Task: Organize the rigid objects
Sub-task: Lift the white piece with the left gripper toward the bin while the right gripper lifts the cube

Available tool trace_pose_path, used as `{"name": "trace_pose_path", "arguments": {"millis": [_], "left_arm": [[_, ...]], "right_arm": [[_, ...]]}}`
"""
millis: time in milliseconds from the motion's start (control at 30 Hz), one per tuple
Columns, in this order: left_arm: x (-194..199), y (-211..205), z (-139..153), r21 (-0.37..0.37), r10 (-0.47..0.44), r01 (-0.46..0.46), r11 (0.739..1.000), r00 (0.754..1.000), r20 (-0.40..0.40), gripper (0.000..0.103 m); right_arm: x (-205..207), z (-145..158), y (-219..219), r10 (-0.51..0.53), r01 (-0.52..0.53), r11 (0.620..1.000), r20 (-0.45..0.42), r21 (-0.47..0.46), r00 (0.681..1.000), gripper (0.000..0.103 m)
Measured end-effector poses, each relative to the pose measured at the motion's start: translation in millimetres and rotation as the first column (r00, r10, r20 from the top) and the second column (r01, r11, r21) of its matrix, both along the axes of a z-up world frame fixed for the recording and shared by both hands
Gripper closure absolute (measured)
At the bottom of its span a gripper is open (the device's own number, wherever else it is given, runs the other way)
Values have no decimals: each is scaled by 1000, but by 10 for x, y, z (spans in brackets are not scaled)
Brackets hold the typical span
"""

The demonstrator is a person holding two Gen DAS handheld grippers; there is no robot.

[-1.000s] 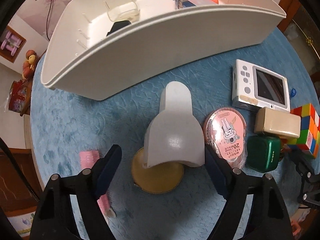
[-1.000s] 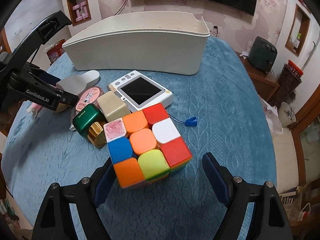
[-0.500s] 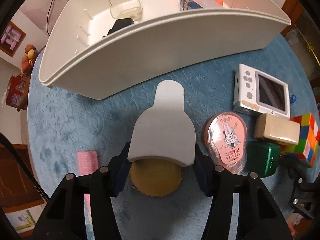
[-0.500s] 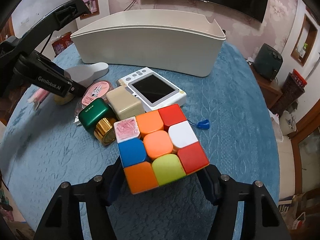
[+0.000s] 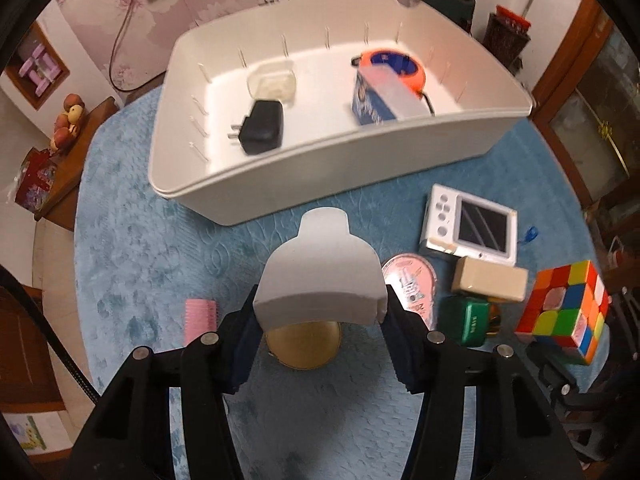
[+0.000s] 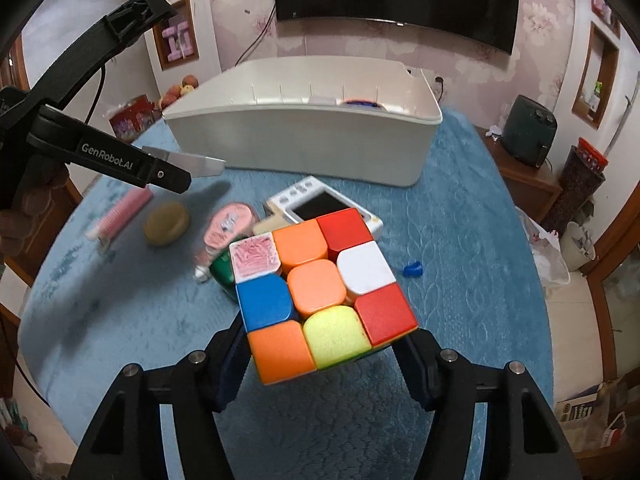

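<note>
Two handheld tools work a round tabletop (image 5: 132, 240) draped in blue cloth. In the left wrist view, the left tool (image 5: 320, 322) pinches a grey-white plastic scoop-shaped piece (image 5: 320, 284) at its wide end, both pads pressed to its sides, its narrow tab pointing toward the top of the frame; the piece is raised clear of the cloth, over a round gold tin (image 5: 303, 340) at lower centre. Its jaws have just been closing on the piece. A pink comb (image 5: 199, 320) lies left of the tool.

In the right wrist view, the right tool (image 6: 326, 354) clamps a multicoloured puzzle cube (image 6: 320, 296) at frame centre, lifted and tilted above the cloth, its jaws likewise just closed in on it.

A white storage bin (image 5: 320, 168) fills the upper middle of the left view, holding a black plug adapter (image 5: 262, 128), a clear small box (image 5: 274, 82), a blue-and-white carton (image 5: 384, 98) and an orange tape measure (image 5: 394, 66). Right of centre lie a white handheld game console (image 5: 472, 226), a beige block (image 5: 490, 284), a green box (image 5: 464, 320) and a pink round packet (image 5: 412, 284).
</note>
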State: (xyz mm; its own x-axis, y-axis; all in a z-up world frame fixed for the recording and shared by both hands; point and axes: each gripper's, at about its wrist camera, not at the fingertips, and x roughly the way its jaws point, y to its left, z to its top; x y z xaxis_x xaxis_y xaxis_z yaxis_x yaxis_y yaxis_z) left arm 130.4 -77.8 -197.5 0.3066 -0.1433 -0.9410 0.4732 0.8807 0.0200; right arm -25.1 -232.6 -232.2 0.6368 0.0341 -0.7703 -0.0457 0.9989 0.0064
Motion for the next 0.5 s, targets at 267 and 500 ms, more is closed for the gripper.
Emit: {"name": "trace_pose_path", "arguments": {"millis": [267, 500], "left_arm": [[-172, 15, 588, -70, -2, 10, 997, 995, 99, 45], [-22, -32, 1214, -129, -9, 36, 991, 978, 207, 45]], "right_arm": [[45, 365, 9, -10, 7, 999, 60, 47, 998, 38], [407, 953, -15, -48, 40, 997, 131, 67, 990, 38]]}}
